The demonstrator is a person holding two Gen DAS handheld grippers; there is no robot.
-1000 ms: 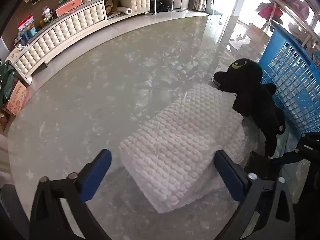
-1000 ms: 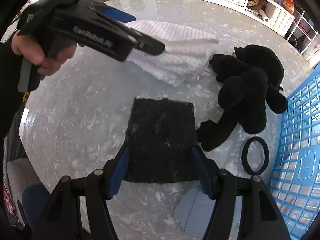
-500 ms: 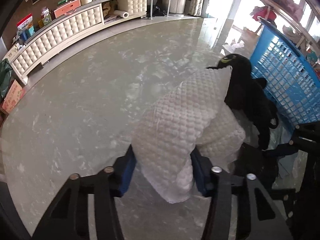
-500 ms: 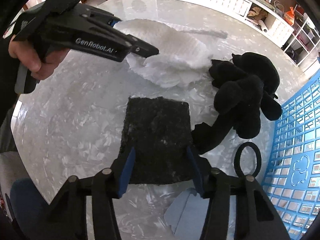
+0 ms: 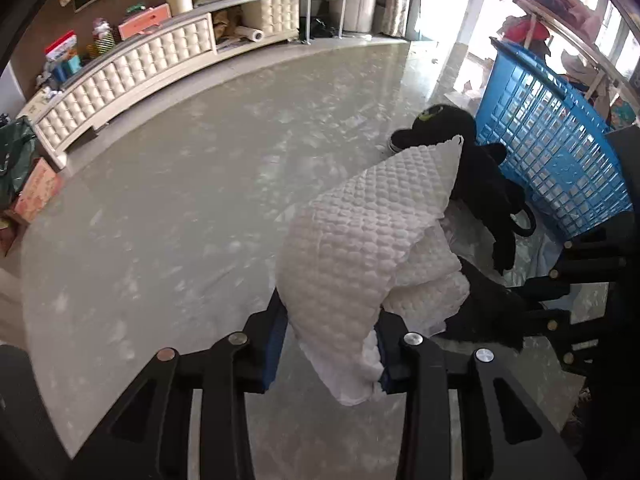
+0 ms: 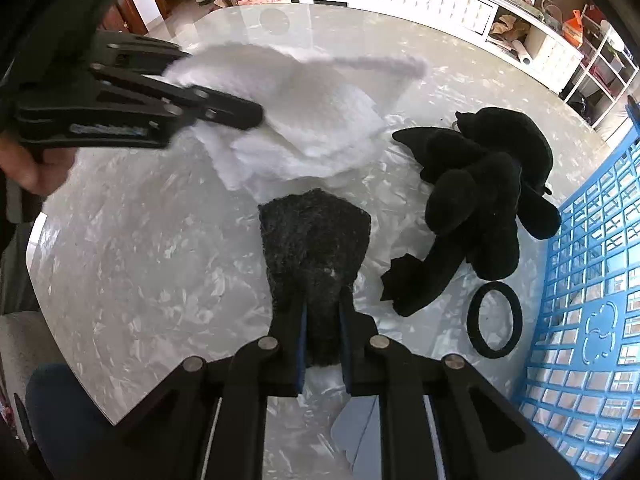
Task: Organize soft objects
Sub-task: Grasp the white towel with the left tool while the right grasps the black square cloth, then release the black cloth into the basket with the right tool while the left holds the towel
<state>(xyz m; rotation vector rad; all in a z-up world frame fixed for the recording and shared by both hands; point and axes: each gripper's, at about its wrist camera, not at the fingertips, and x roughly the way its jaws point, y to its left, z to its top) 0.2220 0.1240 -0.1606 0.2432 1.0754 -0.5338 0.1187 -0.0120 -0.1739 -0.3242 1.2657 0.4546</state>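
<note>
Marbled tabletop (image 6: 132, 264) holds everything; nothing visibly in the blue basket (image 6: 592, 320). Both jaws just closed: left gripper (image 5: 330, 354) pinches the white quilted cloth (image 5: 360, 240), right gripper (image 6: 322, 344) the black cloth (image 6: 314, 240). Black plush toy (image 6: 488, 196) waits.

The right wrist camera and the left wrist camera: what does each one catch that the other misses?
Only the right wrist view shows the black hair tie beside the blue basket and the right hand-held gripper pinching the dark fuzzy cloth. Only the left wrist view shows the left hand-held gripper squeezing the white quilted cloth from behind. Both show that cloth, the black plush toy and the basket.
</note>
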